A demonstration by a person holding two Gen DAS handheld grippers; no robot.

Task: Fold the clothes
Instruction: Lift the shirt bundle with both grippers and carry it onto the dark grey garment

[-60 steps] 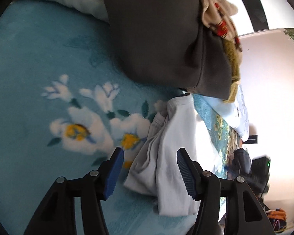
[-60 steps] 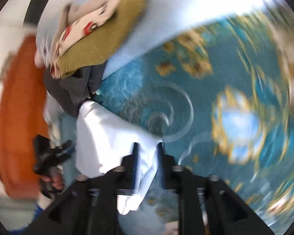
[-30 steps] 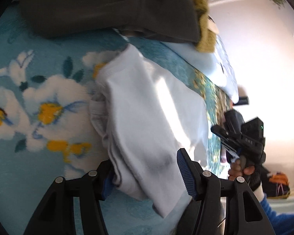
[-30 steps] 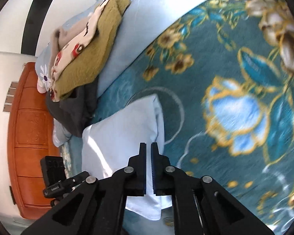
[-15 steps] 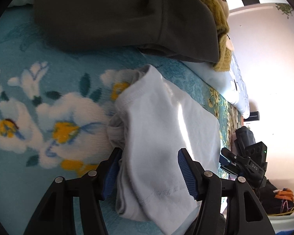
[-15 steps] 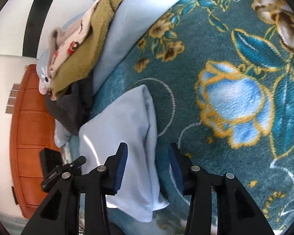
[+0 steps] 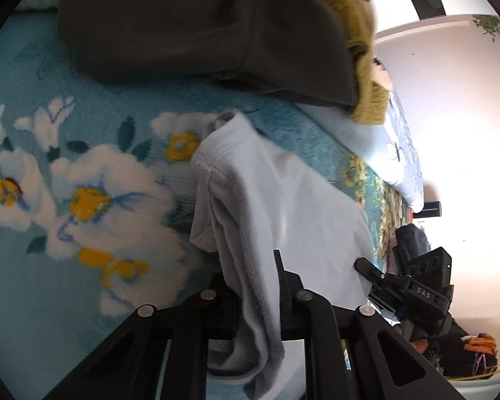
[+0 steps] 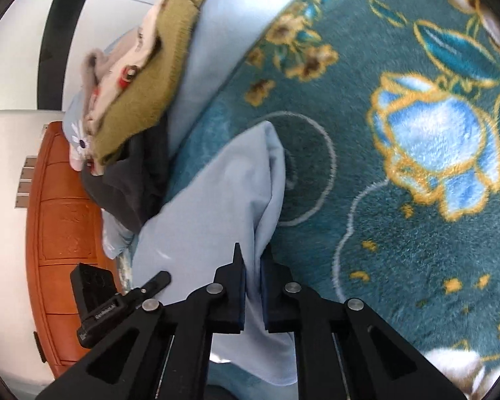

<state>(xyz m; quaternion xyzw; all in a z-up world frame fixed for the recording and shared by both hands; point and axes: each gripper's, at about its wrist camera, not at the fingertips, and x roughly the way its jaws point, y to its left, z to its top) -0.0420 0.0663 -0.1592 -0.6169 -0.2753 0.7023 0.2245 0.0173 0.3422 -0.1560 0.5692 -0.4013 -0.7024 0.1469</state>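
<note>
Gripping the pale blue garment (image 7: pixel 283 220) along its stitched hem edge, left gripper (image 7: pixel 260 293) pinched tight on bunched cloth, hem hanging down between the fingers. Lying across the floral blanket (image 7: pixel 83 180), already doubled into several layers, far end close to the dark grey garment (image 7: pixel 200 23) in the stack beyond. Right gripper seen at the right, close to the same cloth. Worth keeping all layers in the pinch here; a loose inner layer looks likely to slip and spoil the fold.

Clamping the same pale blue garment (image 8: pixel 216 206) at its right edge, right gripper (image 8: pixel 252 296) closed down to a narrow slit with cloth through it. Resting on the teal patterned blanket (image 8: pixel 400 200), far corner reaching toward the olive and dark clothes pile (image 8: pixel 150 76) at the far left. Other gripper (image 8: pixel 116 300) low at the left, beside the orange wooden furniture (image 8: pixel 60 226).

Judged from both views: a two-handed hold on opposite edges, fit either for another fold or for carrying to the pile. Moving both hands level and together, cloth kept lightly taut, should keep the edges aligned.
</note>
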